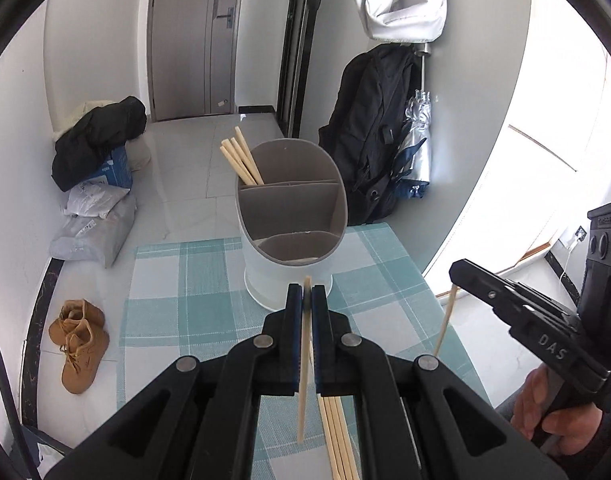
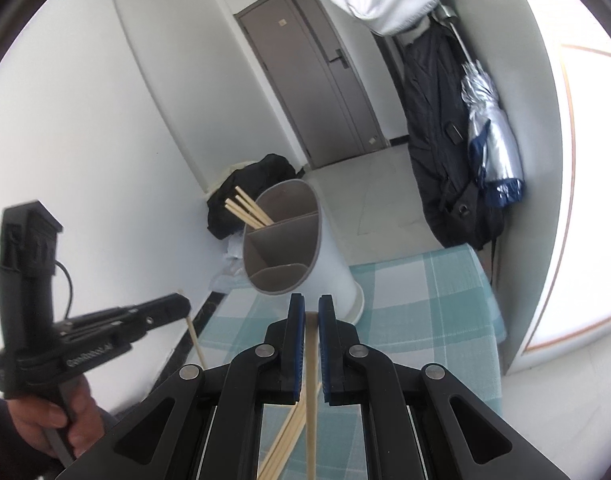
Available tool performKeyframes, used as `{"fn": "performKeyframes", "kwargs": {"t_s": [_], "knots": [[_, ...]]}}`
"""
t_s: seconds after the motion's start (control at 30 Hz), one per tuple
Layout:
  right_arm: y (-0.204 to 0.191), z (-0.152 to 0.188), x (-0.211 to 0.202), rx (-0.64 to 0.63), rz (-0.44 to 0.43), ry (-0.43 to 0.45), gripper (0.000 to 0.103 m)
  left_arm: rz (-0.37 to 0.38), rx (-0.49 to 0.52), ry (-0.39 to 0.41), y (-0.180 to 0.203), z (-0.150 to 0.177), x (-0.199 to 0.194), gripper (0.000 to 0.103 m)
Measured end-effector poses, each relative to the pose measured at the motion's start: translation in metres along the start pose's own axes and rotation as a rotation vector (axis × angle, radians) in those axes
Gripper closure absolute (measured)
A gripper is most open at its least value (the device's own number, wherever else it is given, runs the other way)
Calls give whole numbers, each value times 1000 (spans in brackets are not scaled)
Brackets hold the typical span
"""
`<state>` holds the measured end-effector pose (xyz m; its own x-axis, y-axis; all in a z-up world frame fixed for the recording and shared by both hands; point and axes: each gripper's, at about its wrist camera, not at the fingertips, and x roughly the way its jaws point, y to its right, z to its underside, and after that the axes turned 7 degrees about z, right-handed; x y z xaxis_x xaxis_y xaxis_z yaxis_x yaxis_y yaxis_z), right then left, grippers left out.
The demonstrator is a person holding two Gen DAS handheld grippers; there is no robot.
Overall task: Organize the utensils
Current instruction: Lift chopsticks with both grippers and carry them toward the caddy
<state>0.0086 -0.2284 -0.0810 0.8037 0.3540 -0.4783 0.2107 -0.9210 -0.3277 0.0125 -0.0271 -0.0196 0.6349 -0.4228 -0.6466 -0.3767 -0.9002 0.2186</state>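
Holding one chopstick [image 1: 304, 360] pinched in my left tool [image 1: 306, 294] & another [image 2: 311, 380] in my right tool [image 2: 311, 312], both clamped tight, tips hanging down, just before the utensil holder [image 1: 291, 216]; its far compartment already has chopsticks [image 1: 241, 156]. Spare ones [image 1: 337, 440] lie on the table [image 1: 193, 280] nearer me.

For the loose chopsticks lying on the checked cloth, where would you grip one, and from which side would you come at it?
Grip one of the loose chopsticks across its thin width, near one end, coming down from above with the fingers on either side of it. They lie flat and tightly side by side on the tablecloth, so an outer stick is probably easier. Both the left gripper and the right gripper already grip one that way.
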Motion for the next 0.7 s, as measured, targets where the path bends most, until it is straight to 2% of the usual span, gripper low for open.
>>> {"fn": "performKeyframes", "kwargs": {"t_s": [0.1,0.37,0.7], "knots": [[-9,4,-4,-22,3,3,97,11,12,15,4,0,-4,102],[-31,7,-21,-93,22,64,97,23,21,-6,-2,0,-15,102],[-35,4,-25,-112,39,83,97,51,44,-33,8,-6,-23,102]]}}
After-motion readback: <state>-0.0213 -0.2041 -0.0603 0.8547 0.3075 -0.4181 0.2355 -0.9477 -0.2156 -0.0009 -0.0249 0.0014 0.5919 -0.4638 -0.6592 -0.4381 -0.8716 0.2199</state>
